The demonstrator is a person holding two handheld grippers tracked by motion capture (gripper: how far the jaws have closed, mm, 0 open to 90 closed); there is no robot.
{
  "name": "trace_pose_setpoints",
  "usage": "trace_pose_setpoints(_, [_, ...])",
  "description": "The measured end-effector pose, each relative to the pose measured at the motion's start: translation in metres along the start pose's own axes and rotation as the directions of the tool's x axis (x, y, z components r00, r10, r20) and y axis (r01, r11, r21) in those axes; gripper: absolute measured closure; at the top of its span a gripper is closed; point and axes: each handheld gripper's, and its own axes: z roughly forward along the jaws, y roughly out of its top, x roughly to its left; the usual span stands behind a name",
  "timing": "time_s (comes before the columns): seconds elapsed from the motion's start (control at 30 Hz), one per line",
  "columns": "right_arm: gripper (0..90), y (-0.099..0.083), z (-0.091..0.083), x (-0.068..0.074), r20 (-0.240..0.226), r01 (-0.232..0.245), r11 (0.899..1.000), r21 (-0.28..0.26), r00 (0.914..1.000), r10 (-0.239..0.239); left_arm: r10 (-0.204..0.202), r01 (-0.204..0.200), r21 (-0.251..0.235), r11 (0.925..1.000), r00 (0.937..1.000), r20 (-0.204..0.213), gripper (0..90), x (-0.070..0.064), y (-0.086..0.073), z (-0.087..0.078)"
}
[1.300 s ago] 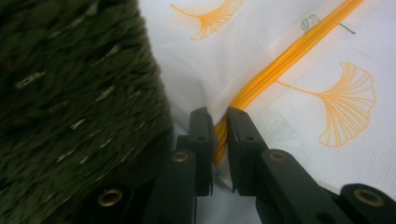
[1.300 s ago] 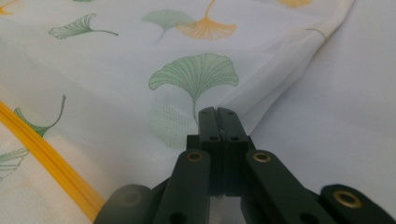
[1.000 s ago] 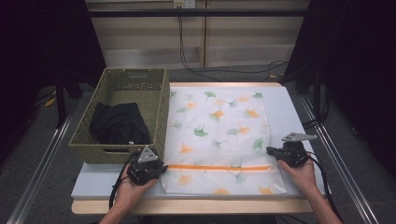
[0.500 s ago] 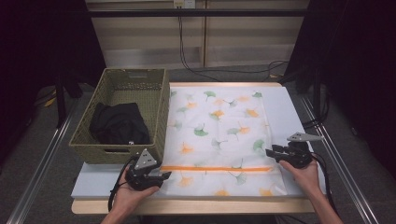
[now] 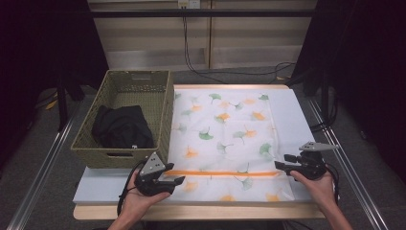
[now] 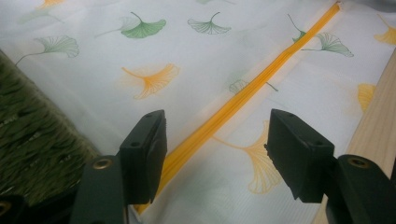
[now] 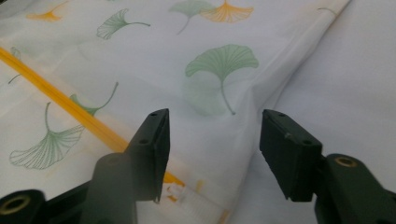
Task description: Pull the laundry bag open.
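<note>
Nearest, at the table's near edge: the left gripper (image 5: 171,182), held in a hand (image 5: 136,203) at the near left corner of the fabric cover (image 5: 225,139), with jaws spread apart and nothing between them. In the left gripper view the jaws are seen to straddle the near-left end of the orange zipper (image 6: 243,95), which passes between them without being pinched.

At the near right: the right gripper (image 5: 282,163), held in the other hand (image 5: 320,187), jaws likewise apart and empty, pointed left at the cover's right edge. In the right gripper view the zipper's end and its small white pull (image 7: 177,191) are seen just below the left jaw.

The fabric cover — white, printed with green and orange ginkgo leaves — is laid flat on the pale blue mat (image 5: 100,184), its long axis running near to far. The zipper is set across the short axis, left to right, close to the near end.

To the left, just beside the cover: a woven basket (image 5: 119,160), holding a bundled black cloth (image 5: 122,127).

Farthest: a wall panel with cables (image 5: 191,52) hanging down.
</note>
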Motion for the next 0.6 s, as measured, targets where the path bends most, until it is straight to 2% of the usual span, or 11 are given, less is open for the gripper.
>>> trace_pose_setpoints(0.07, [44.1,-0.004,0.001,0.002,-0.018,-0.021,1.000,0.012,0.9996,0.021,-0.008,0.008,-0.016,0.9998,0.9998,0.020,34.5,-0.001,0.001,0.002])
trace_pose_setpoints(0.1, [47.3,-0.010,0.001,0.002,0.003,-0.025,1.000,0.000,0.9997,0.025,-0.005,0.005,-0.024,0.9997,0.9998,0.022,33.4,-0.001,0.002,0.003])
trace_pose_setpoints(0.17, [48.0,-0.012,0.001,0.002,0.009,-0.026,1.000,0.010,0.9996,0.026,-0.001,0.002,-0.043,0.9991,0.9995,0.030,31.4,-0.003,0.003,0.004])
trace_pose_setpoints(0.27, [49.7,-0.015,0.002,0.000,0.022,-0.022,1.000,-0.005,0.9995,0.022,-0.003,0.005,-0.046,0.9989,0.9991,0.043,29.9,-0.004,0.003,0.006])
trace_pose_setpoints(0.33, [51.7,-0.016,0.005,0.003,0.041,0.017,1.000,0.019,0.9990,-0.018,0.001,0.000,-0.037,0.9993,0.9990,0.045,29.1,-0.006,0.003,0.008])
trace_pose_setpoints(0.37, [52.9,-0.016,0.007,0.004,0.042,0.015,0.999,0.038,0.9990,-0.017,-0.002,0.004,-0.033,0.9995,0.9990,0.044,29.0,-0.007,0.003,0.009])
trace_pose_setpoints(0.43, [53.6,-0.017,0.009,0.006,0.050,0.051,0.998,0.041,0.9973,-0.053,0.010,-0.009,-0.021,0.9997,0.9992,0.040,29.0,-0.007,0.004,0.009])
trace_pose_setpoints(0.6, [60.3,-0.019,0.008,0.006,0.072,0.057,0.998,0.037,0.9956,-0.060,0.022,-0.022,0.002,0.9998,0.9988,0.044,28.8,-0.009,0.006,0.015])
